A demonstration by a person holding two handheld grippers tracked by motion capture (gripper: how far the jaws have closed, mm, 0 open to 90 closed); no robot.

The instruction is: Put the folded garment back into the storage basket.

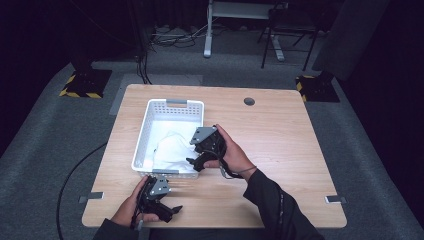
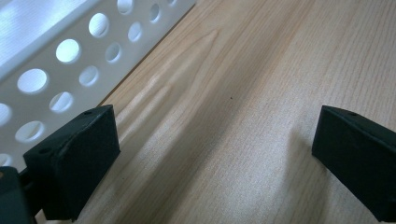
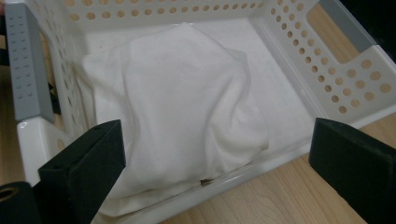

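Right claw [image 1: 194, 161]: released, jaws spread wide, held over the near right rim of the basket.
Left claw [image 1: 172, 206]: released, jaws wide apart, low over the bare tabletop [image 1: 280, 150] just outside the basket's near wall.
White cloth [image 3: 182, 107]: crumpled inside the basket, bunched toward its near end, untouched by either claw.
Basket [image 1: 170, 106]: white, perforated, grey handles, on the tabletop's left half.

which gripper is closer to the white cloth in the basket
Right. The right gripper hangs at the basket's right rim, jaws open toward the white cloth. The left gripper sits outside the near wall, over bare table.
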